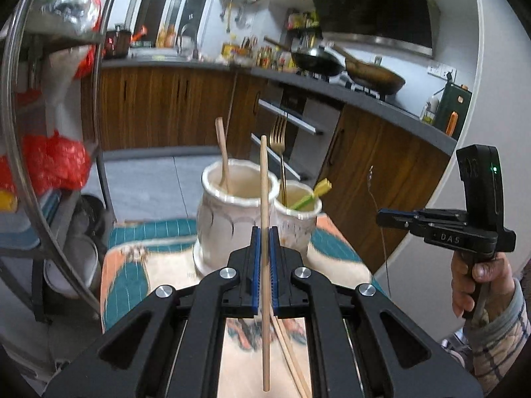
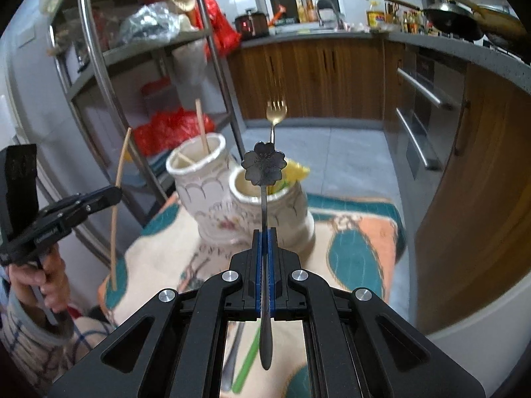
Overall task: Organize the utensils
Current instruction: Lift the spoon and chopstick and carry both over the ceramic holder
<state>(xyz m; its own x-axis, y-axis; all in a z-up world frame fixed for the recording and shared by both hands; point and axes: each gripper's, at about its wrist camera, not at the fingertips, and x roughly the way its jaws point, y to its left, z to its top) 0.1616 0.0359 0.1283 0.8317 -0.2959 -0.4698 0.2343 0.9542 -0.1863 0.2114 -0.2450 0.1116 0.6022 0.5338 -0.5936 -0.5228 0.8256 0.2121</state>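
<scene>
Holding chopstick: chopstick [image 1: 264, 199] clamped upright in the closed left tool [image 1: 264, 248], long axis near vertical.
Flower-handled utensil: dark flower-handled utensil [image 2: 264, 179] gripped upright by the shut right tool [image 2: 264, 248].
Targets: large jar [image 1: 232, 212] and small jar [image 2: 265, 205] stand ahead and below, touching.
Nearer: each tool faces its own jar.
Tabletop: patterned cloth [image 1: 132, 265].
</scene>
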